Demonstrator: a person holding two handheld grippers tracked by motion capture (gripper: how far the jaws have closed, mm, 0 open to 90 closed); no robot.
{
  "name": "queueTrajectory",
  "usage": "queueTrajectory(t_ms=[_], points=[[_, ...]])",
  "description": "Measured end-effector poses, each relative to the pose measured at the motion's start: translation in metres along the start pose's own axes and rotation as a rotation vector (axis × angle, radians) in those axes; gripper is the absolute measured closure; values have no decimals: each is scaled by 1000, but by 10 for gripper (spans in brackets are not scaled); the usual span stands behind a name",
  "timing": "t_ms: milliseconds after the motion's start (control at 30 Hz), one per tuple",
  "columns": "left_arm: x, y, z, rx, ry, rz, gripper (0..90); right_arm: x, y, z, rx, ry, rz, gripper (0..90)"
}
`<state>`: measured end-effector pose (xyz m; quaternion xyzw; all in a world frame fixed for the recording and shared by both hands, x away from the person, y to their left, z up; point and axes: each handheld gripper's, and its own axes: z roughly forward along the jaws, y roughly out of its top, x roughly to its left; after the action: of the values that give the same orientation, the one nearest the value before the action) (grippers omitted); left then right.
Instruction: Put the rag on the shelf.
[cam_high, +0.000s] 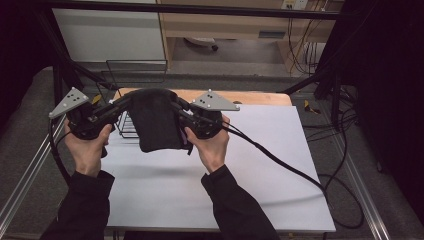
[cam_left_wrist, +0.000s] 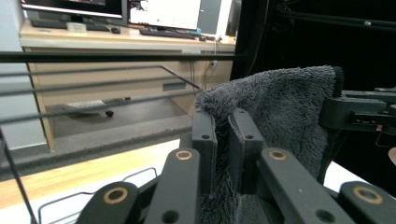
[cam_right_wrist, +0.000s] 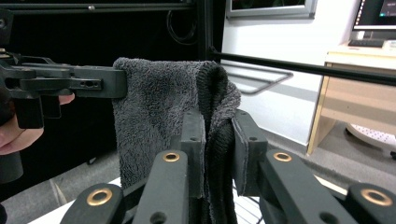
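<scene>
Above the worktop: a dark grey towel (cam_high: 157, 120) is hanging in the air, stretched between 2 tools, its lower edge dangling free over the white sheet (cam_high: 210, 180).
Towel: it is showing as a folded, fluffy cloth, drooping straight down from its top edge; in the left gripper view the towel (cam_left_wrist: 280, 112) is rising beyond the jaws, and in the right gripper view the towel (cam_right_wrist: 159, 116) is draping in front of them.
Left tool: the left tool (cam_high: 121, 103) is pinching the towel's upper left corner, its 2 jaws pressing together on the cloth with only the fabric between them; the left tool (cam_left_wrist: 223, 140) is showing the pile squeezed in the narrow gap.
Right tool: the right tool (cam_high: 176, 106) is pinching the towel's upper right corner; the right tool (cam_right_wrist: 218, 140) is showing its jaws clamping a thick fold of the cloth.
Hands: the left hand (cam_high: 87, 145) and right hand (cam_high: 212, 145) are gripping the tool bodies from below, dark sleeves coming in from the bottom edge.
Wire rack: a black wire rack (cam_high: 127, 125) is standing on the worktop just behind the towel, partly hidden by it.
Worktop: the worktop (cam_high: 260, 97) is showing a wooden strip along its far edge, beyond the white sheet.
Cables: black cables (cam_high: 280, 160) are trailing from the right tool across the sheet and off the right side.
</scene>
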<state>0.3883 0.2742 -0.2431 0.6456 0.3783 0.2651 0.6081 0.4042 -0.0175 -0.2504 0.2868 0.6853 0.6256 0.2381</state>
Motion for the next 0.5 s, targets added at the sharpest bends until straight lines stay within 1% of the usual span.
queueTrajectory(t_ms=[167,267,500], points=[[8,10,-2,-27,11,9,818,3,10,9,-23,-2,-2,775],[13,15,-3,-37,20,9,818,7,17,16,-35,-5,-12,776],[23,30,-4,-63,39,14,819,8,29,28,-48,-6,-18,776]])
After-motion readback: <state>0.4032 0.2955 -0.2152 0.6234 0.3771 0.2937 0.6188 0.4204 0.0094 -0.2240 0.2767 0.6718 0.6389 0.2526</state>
